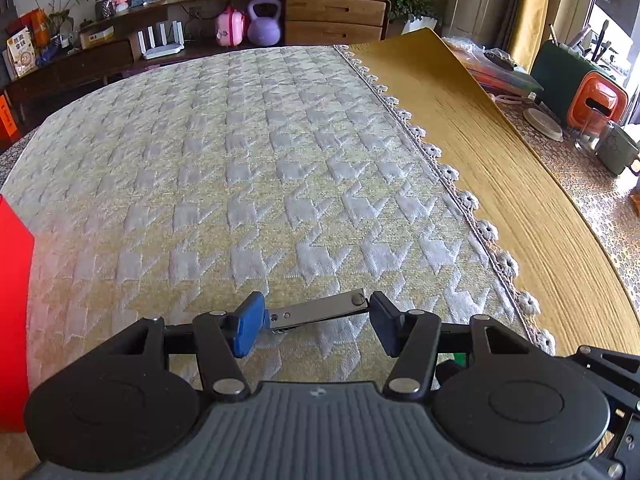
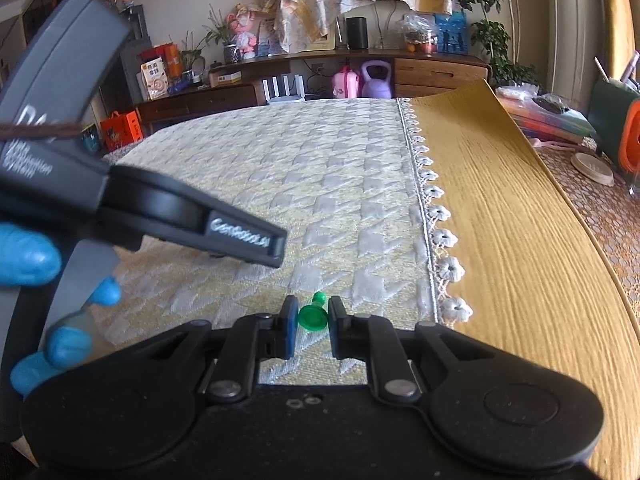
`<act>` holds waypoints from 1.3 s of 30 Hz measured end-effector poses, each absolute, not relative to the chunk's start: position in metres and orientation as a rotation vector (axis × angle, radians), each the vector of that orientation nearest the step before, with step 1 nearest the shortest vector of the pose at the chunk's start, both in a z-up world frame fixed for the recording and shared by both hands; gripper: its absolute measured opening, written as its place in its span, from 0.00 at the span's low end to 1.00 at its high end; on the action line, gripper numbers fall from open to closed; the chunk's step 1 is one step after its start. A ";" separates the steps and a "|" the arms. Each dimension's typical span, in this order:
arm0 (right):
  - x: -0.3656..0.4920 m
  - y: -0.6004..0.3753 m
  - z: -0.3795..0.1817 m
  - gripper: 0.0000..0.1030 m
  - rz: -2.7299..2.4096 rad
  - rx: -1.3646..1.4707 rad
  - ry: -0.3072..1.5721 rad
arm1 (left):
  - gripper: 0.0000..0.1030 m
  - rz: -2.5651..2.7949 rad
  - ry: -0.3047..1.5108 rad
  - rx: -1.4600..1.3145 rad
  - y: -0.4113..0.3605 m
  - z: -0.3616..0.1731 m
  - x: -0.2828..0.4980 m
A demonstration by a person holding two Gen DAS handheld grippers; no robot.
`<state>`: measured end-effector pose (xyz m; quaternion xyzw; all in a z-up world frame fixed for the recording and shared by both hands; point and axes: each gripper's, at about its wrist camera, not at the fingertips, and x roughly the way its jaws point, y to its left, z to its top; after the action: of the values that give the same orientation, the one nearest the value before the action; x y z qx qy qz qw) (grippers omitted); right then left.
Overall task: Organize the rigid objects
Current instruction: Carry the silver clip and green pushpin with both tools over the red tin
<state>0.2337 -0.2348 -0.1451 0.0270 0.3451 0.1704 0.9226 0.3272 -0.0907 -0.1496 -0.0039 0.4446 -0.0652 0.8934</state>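
In the left wrist view my left gripper point(image 1: 318, 316) is shut on a metal nail clipper point(image 1: 320, 310), gripped end to end between the blue pads, just above the houndstooth cloth point(image 1: 248, 160). In the right wrist view my right gripper point(image 2: 313, 316) is shut on a small green push pin point(image 2: 312, 314), held low over the same cloth point(image 2: 300, 168). The left gripper's body point(image 2: 140, 208) and a blue-gloved hand point(image 2: 28, 256) fill the left of the right wrist view.
A yellow wood-grain mat point(image 1: 500, 160) lies right of the cloth's lace edge. A red box point(image 1: 12, 300) stands at the left. An orange container point(image 1: 596, 100), a glass and a green cup point(image 1: 616, 152) stand at the far right. A sideboard point(image 1: 200, 40) runs behind.
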 end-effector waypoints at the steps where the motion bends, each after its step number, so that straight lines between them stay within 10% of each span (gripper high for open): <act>1: 0.233 -0.237 -0.143 0.14 0.350 0.066 0.709 | 0.56 -0.139 0.920 -0.014 -0.089 -0.147 0.325; 39: 0.190 -0.098 -0.026 0.15 0.647 -0.041 0.680 | 0.56 0.045 0.780 -0.116 0.107 -0.039 0.199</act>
<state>0.1902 -0.0980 -0.0258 -0.0197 0.3276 0.3118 0.8916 0.1990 0.1067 -0.0389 -0.0566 0.3800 0.0218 0.9230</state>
